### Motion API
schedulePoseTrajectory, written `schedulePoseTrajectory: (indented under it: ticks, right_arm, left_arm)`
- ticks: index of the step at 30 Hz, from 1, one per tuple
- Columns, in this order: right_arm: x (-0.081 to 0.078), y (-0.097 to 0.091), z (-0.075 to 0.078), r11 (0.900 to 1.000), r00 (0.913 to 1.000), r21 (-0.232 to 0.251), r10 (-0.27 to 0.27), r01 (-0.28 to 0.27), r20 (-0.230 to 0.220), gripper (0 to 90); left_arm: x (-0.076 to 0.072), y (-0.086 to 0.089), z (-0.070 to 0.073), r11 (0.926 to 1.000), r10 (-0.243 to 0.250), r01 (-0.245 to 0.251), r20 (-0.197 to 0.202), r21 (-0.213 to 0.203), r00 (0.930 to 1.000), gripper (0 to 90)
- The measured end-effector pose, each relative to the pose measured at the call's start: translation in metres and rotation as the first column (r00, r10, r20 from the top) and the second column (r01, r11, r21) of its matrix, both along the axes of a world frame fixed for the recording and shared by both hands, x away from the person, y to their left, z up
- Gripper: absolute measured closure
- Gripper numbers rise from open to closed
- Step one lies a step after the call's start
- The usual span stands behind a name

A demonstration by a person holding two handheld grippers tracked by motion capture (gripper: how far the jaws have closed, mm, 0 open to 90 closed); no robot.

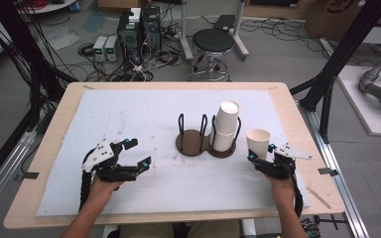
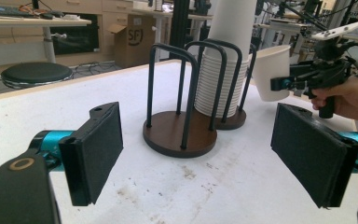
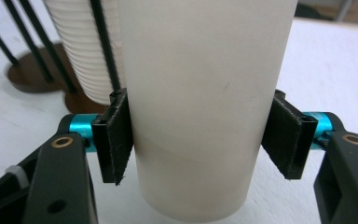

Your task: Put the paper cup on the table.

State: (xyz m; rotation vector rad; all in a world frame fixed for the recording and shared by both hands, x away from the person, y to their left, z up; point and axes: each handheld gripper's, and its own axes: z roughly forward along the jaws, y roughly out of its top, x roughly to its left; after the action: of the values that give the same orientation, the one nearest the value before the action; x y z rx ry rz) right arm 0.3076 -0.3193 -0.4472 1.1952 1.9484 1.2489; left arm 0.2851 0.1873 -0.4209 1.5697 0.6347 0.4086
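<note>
Left of the cup rack (image 1: pixel 206 141): left gripper (image 1: pixel 138 152) idle, fingers wide apart, empty. Right of the rack: right gripper (image 1: pixel 261 153) fingers clamped on a single paper cup (image 1: pixel 258 143), held upright, probably for setting down apart from the stack (image 1: pixel 225 126).

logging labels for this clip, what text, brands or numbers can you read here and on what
"SF": on the cardboard box behind the table, in the left gripper view; its smaller print is blurred.
Partial dark print on the cardboard box on the floor in the high view: unreadable.
Paper cup, cup stack: no print visible.
</note>
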Motion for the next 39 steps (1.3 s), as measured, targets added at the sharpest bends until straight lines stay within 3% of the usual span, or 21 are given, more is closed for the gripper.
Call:
schedulePoseTrajectory:
  ticks: [5, 10, 12, 15, 22, 25, 27, 31, 37, 39]
  right_arm:
    - [0.003, -0.001, -0.002, 0.9984, 0.9953, -0.046, -0.036, 0.032, -0.09, 33.3]
    - [0.0, -0.003, -0.002, 0.9974, 0.9945, -0.068, -0.032, 0.025, -0.1, 33.4]
    - [-0.006, -0.006, 0.0, 0.9943, 0.9937, -0.106, -0.02, 0.008, -0.11, 33.7]
    - [-0.012, -0.01, 0.0, 0.9929, 0.9913, -0.119, -0.012, -0.003, -0.131, 33.7]
    - [-0.016, -0.013, -0.002, 0.9925, 0.99, -0.121, -0.001, -0.016, -0.141, 32.5]
    - [-0.017, -0.016, -0.003, 0.9954, 0.9886, -0.095, 0.002, -0.016, -0.151, 28.9]
    - [-0.017, -0.016, -0.003, 0.9969, 0.9869, -0.079, -0.019, 0.006, -0.16, 19.9]
    - [-0.021, -0.017, -0.001, 0.9977, 0.9851, -0.068, -0.003, -0.008, -0.172, 19.9]
    - [-0.039, -0.021, 0.01, 0.9983, 0.9916, -0.058, -0.007, -0.001, -0.129, 19.9]
    - [-0.051, -0.024, 0.021, 0.9996, 0.9944, -0.028, -0.011, 0.008, -0.105, 19.9]
  left_arm:
    - [0.0, 0.0, 0.0, 1.0, 0.002, -0.002, -0.001, -0.002, 1.0, 16.5]
    - [0.001, 0.001, 0.0, 1.0, 0.001, -0.001, -0.007, -0.001, 1.0, 16.5]
    - [0.001, 0.002, 0.0, 1.0, 0.003, -0.003, -0.012, -0.001, 0.9999, 16.5]
    - [0.001, 0.004, 0.001, 1.0, 0.004, -0.004, -0.012, -0.003, 0.9999, 16.5]
    - [0.003, 0.003, 0.001, 1.0, 0.001, -0.001, -0.018, -0.008, 0.9998, 16.5]
    - [0.003, 0.002, 0.001, 1.0, -0.001, 0.001, -0.019, -0.007, 0.9998, 16.5]
    - [0.003, 0.002, 0.0, 1.0, -0.004, 0.003, -0.023, -0.007, 0.9997, 16.5]
    - [0.003, 0.003, 0.001, 1.0, -0.005, 0.005, -0.025, -0.008, 0.9997, 16.5]
    - [0.003, 0.005, 0.001, 0.9998, -0.003, 0.003, -0.029, -0.018, 0.9996, 16.5]
    - [0.003, 0.006, 0.001, 0.9998, -0.006, 0.005, -0.03, -0.02, 0.9995, 16.3]
